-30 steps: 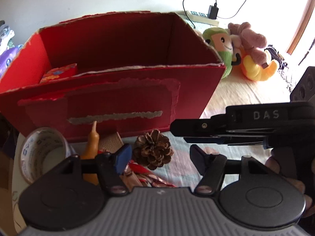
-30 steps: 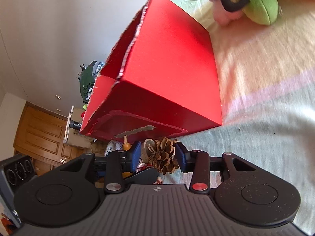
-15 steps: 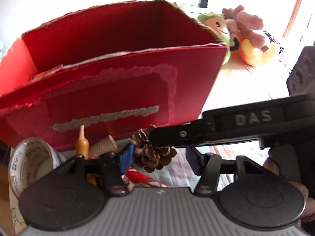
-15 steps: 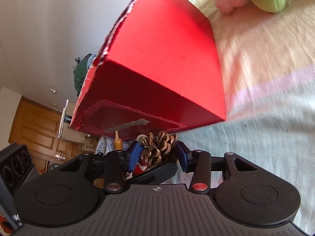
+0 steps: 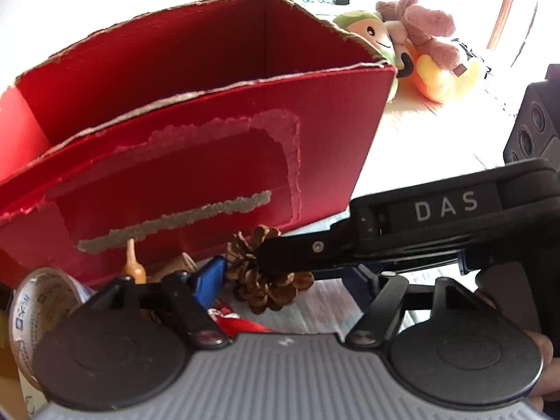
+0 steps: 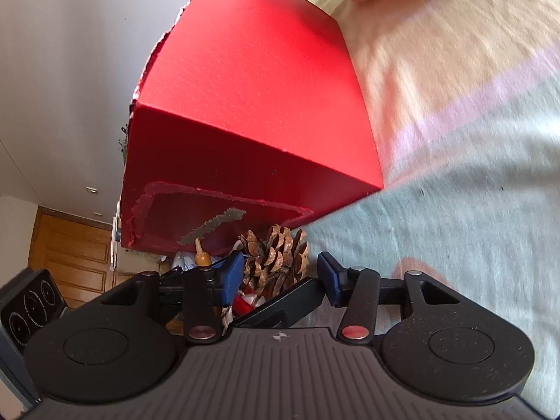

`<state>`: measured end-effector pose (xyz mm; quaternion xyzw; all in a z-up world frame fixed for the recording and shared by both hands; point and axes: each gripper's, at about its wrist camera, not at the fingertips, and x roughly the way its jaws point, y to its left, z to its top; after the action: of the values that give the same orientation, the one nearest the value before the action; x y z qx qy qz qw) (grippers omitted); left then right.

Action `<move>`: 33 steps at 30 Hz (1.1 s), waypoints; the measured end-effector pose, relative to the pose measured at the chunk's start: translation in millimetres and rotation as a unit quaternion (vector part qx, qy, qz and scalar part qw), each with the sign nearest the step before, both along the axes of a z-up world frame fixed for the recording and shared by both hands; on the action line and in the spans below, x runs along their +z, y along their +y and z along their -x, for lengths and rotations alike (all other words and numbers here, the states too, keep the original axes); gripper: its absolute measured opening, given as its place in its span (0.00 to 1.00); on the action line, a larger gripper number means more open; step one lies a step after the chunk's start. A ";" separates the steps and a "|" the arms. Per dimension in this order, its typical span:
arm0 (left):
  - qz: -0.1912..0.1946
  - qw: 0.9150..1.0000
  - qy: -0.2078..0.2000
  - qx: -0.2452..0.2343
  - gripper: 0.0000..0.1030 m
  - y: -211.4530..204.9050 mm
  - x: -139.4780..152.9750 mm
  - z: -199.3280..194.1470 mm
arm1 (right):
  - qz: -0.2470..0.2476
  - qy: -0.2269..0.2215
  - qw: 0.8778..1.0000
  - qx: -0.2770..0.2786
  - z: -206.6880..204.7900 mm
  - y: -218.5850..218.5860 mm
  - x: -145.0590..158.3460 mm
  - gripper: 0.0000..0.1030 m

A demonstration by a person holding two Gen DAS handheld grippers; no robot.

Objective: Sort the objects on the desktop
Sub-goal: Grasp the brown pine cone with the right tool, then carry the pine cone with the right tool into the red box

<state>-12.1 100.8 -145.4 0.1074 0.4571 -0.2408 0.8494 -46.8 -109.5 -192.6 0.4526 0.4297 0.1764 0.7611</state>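
A brown pine cone [image 5: 269, 280] lies on the cloth against the front of a red cardboard box [image 5: 196, 161]. My right gripper [image 5: 280, 266], black and marked DAS, reaches in from the right, turned on its side, and one of its fingers [image 5: 308, 250] covers part of the cone. In the right wrist view the pine cone [image 6: 276, 262] sits between the blue pads [image 6: 232, 276] of the right gripper [image 6: 280, 276], which is open, with a gap at the right pad. My left gripper [image 5: 283, 280] is open just in front of the cone, holding nothing.
A tape roll [image 5: 31, 301], an orange bottle-shaped piece [image 5: 134, 269] and a red item [image 5: 238, 322] crowd the box's near left corner. Plush toys [image 5: 413, 45] lie behind the box at the right. A pale striped cloth [image 6: 455, 175] covers the surface right of the red box [image 6: 252, 105].
Both grippers have moved closer to the box and the pine cone. The right gripper's finger now reaches over the cone, which sits deeper between its pads.
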 end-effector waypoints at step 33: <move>0.148 0.970 -0.138 -0.133 0.66 -29.1 168.8 -74.6 | 0.188 -0.166 0.965 -0.072 -65.4 -35.1 197.9 0.42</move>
<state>62.5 71.7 23.4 0.0727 0.2767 -0.3994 0.8710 18.6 -144.6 5.3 0.2960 0.2892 0.1095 0.9038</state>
